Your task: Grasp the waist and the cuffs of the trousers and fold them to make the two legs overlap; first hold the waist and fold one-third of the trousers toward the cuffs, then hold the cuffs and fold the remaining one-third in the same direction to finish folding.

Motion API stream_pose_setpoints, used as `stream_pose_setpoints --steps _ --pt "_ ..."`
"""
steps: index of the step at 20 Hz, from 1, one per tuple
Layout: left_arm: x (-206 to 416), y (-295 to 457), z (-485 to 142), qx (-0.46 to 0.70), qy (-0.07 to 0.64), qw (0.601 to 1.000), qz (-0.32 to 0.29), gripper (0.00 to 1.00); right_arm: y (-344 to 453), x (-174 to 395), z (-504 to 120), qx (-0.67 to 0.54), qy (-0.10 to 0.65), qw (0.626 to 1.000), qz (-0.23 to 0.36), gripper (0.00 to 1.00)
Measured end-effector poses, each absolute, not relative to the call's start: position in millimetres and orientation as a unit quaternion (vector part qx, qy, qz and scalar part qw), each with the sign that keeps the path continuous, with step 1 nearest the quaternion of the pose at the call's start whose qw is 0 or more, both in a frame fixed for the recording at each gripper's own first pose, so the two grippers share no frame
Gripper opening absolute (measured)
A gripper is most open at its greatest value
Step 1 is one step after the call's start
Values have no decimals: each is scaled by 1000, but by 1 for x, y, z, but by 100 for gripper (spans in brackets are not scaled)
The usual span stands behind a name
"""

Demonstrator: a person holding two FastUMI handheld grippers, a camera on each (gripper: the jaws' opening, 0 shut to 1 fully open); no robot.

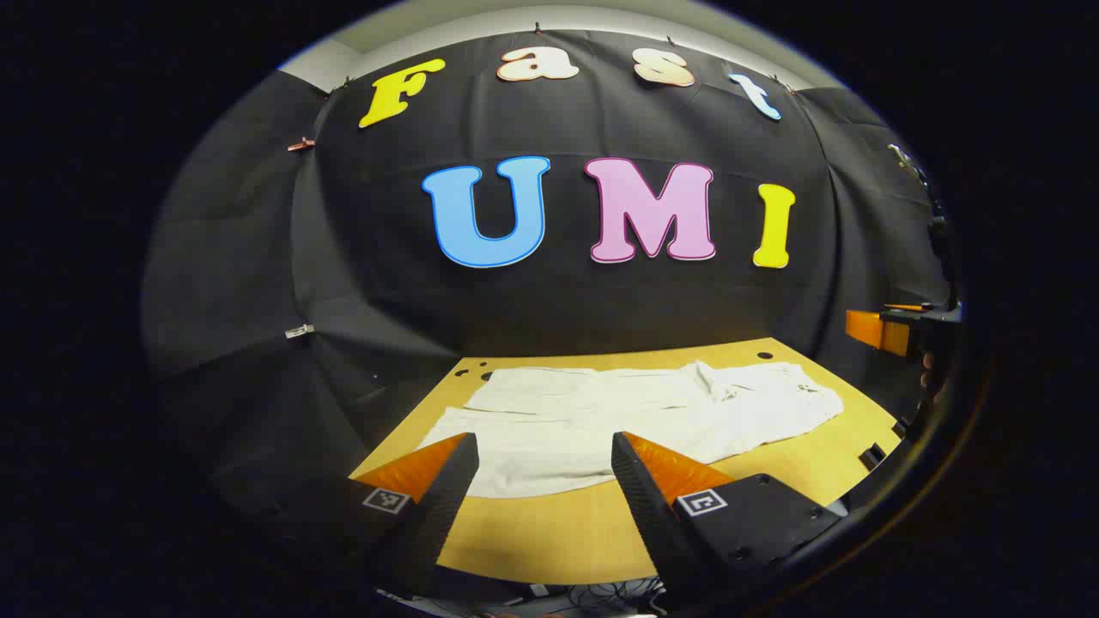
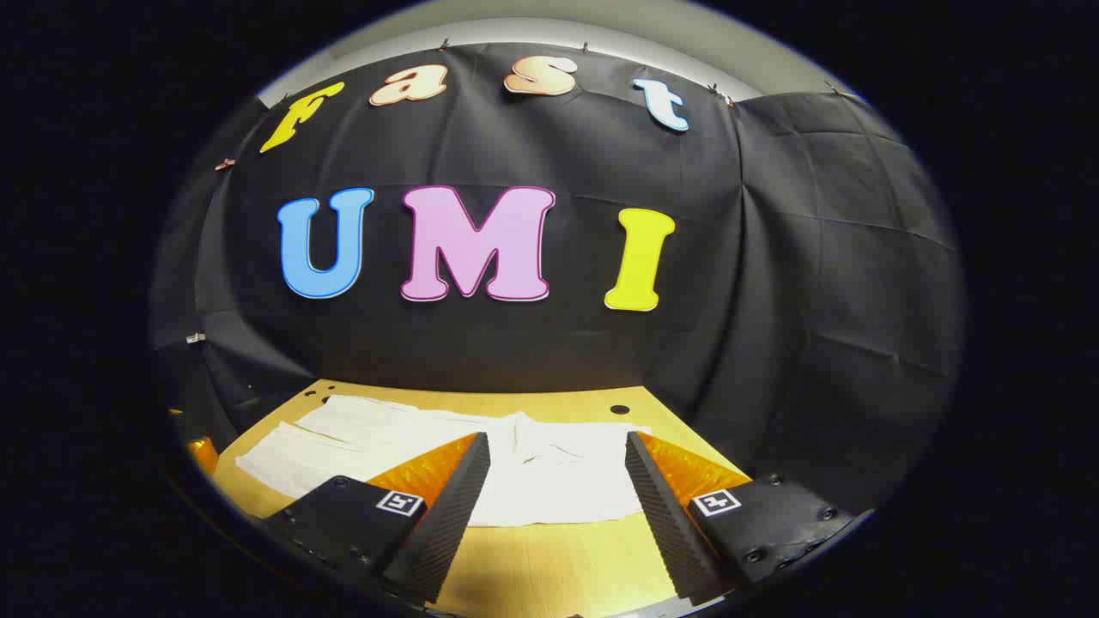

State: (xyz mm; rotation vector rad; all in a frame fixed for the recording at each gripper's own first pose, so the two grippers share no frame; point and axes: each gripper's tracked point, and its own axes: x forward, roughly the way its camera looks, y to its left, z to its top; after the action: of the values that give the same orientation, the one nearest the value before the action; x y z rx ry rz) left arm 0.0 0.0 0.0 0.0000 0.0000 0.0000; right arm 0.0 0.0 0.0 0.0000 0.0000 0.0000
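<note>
The white trousers [image 1: 618, 412] lie spread flat and unfolded on the wooden table [image 1: 549, 532], while the left gripper [image 1: 545, 459] and right gripper [image 2: 558, 459] hover wide apart, holding nothing, every fold yet undone.

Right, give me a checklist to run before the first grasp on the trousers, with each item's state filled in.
1. Trousers lie spread flat on the table: ok.
2. Legs not yet overlapped, both lying side by side: ok.
3. Left gripper open, nothing between its fingers: ok.
4. Right gripper open, nothing between its fingers: ok.
5. Left gripper lined up with the cuff end, right gripper with the waist end: ok, both hang short of the cloth.
6. Cloth free of wrinkles at the waist: not ok, some bunching there.
</note>
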Motion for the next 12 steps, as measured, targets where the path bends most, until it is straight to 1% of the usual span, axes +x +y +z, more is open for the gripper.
stream_pose_setpoints --steps 3,4,7,12 --pt "27 -14 -2 -15 12 1000 -7 96 -12 19 -4 16 9 1000 -7 97" --pt "37 -17 -4 -19 17 1000 -9 99 -16 27 -3 24 9 1000 -8 97" --pt "55 -22 -1 -18 21 999 -17 99 -23 37 -3 24 9 1000 -8 97" --pt "70 -33 5 -4 15 1000 -26 99 -13 45 -11 44 20 998 36 97"
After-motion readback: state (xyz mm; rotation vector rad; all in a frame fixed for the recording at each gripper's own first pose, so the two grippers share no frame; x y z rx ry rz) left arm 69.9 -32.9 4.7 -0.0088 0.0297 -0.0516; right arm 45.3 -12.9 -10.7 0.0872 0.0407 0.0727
